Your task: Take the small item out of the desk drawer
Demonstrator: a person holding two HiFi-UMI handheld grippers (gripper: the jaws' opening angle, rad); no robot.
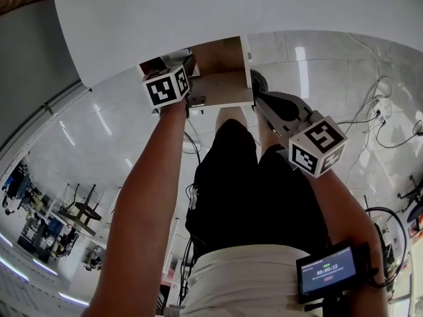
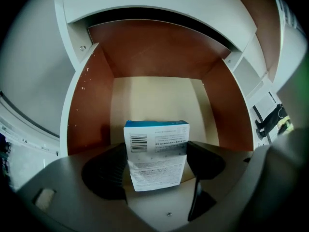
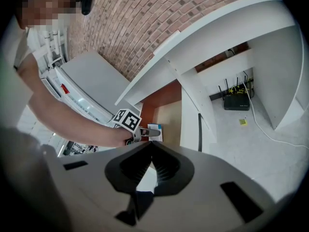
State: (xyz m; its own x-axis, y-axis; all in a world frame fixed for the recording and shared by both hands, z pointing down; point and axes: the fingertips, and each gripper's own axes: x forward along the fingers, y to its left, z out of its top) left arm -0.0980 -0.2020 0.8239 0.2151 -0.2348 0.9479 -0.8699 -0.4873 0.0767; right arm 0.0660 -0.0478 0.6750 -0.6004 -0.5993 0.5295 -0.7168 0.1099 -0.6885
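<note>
A small white box with a blue top and a barcode (image 2: 157, 153) stands upright between the jaws of my left gripper (image 2: 158, 164), which is shut on it. It hangs just above the near end of the open drawer (image 2: 87, 110), whose walls are brown and floor pale. In the head view the left gripper's marker cube (image 1: 165, 88) sits at the drawer (image 1: 221, 88) under the white desk top (image 1: 231, 12). My right gripper (image 3: 150, 144) is shut with nothing in it, held back to the right of the drawer (image 3: 166, 115), and from there I see the box (image 3: 154, 128).
The drawer's white front panel with a dark handle (image 3: 199, 129) is beside the right gripper's line of sight. A black router (image 3: 236, 102) and cables (image 1: 377, 117) lie on the floor under and beside the desk. The person's legs (image 1: 244, 177) are below the drawer.
</note>
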